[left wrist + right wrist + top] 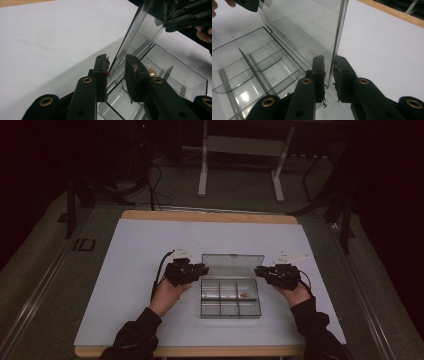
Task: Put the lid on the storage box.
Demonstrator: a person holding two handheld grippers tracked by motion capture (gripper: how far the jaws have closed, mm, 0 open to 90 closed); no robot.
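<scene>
A clear plastic compartment box [230, 316] lies mid-table with its lid [232, 265] raised upright. My left gripper [204, 270] is at the lid's left edge. In the left gripper view that gripper [116, 66] is open, and the lid [140, 35] runs between its jaws, closer to the left one. My right gripper [259, 271] is at the lid's right edge. In the right gripper view it [329, 67] is narrowed onto the lid's [307, 25] edge, which lies against the right pad. A small copper-coloured piece [152, 71] sits in one compartment.
The box rests on a white mat [140, 245] over a wooden table [210, 216]. Bare mat lies all around the box. A white table frame [240, 150] stands on the dark floor beyond. The divided tray [249, 72] lies to the left of my right gripper's jaws.
</scene>
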